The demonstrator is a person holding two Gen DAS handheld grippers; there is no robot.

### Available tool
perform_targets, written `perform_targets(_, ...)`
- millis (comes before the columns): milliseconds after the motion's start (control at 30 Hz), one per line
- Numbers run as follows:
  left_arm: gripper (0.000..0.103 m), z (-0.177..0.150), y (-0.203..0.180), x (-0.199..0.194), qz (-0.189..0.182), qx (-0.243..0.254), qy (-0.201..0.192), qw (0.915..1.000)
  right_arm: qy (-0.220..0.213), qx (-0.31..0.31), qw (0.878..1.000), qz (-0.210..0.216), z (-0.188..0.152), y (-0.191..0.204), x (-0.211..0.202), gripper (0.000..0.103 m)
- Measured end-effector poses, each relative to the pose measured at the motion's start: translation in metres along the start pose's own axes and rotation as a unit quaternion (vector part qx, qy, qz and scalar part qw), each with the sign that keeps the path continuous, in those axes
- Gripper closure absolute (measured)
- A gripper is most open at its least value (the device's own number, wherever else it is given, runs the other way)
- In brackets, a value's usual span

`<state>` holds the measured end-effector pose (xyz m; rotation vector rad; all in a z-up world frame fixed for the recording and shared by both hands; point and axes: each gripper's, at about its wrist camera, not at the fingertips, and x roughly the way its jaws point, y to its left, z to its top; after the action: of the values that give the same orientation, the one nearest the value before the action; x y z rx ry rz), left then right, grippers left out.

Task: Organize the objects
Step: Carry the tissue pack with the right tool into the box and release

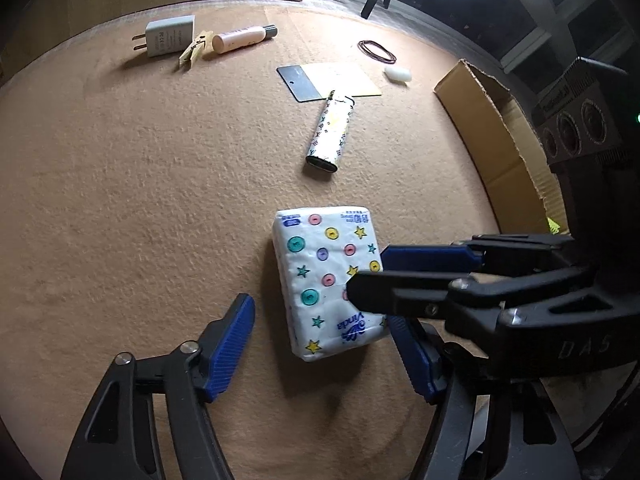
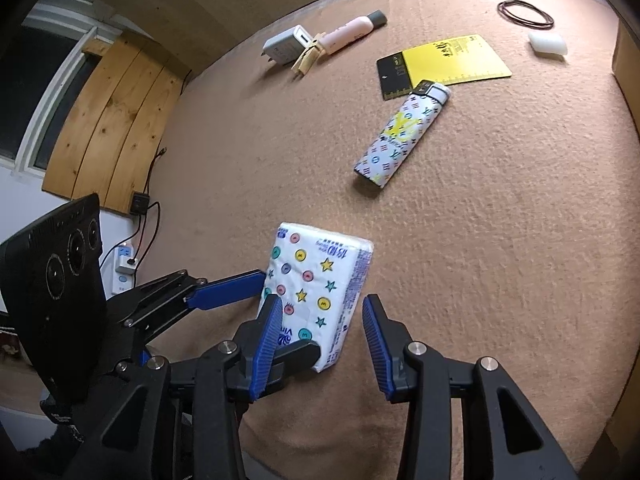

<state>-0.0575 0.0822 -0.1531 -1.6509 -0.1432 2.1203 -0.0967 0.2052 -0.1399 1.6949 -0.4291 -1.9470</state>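
Note:
A white tissue pack (image 1: 320,264) (image 2: 316,276) printed with buttons and stars stands tilted on the tan felt, casting a shadow toward me. My right gripper (image 2: 323,300) (image 1: 366,274) is shut on it: one blue pad lies on the printed face and the other pad's tip meets the side edge. My left gripper (image 1: 320,312) (image 2: 288,314) straddles the same pack crosswise and is open, with a clear gap at its left pad (image 1: 236,340). A patterned lighter (image 1: 330,132) (image 2: 402,136) lies beyond the pack.
Farther back lie a yellow-and-black card (image 1: 332,80), a white charger (image 1: 168,38), a clothespin (image 1: 194,52), a pink tube (image 1: 240,38), dark hair ties (image 1: 376,51) and a small white block (image 1: 398,74). An open cardboard box (image 1: 500,120) stands at the right.

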Motion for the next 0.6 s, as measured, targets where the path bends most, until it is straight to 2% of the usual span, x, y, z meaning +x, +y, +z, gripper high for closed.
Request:
perform_targets(100,0.046,0.0,-0.003,0.001,-0.013,0.001,0.003,0.9999,0.001,0.0,1.0,0.007,0.001,0.002,0.0,0.066)
perform_targets(333,0.053,0.003,-0.016,-0.004,-0.013,0.013,-0.005,0.9998,-0.014,-0.002,1.0,0.002,-0.003,0.001,-0.015,0.068)
perform_targets(600,0.056,0.023,-0.061,-0.024,-0.022,0.061,-0.037,0.9972,-0.07,0.005,0.997,-0.018,-0.004,-0.017,-0.07,0.069)
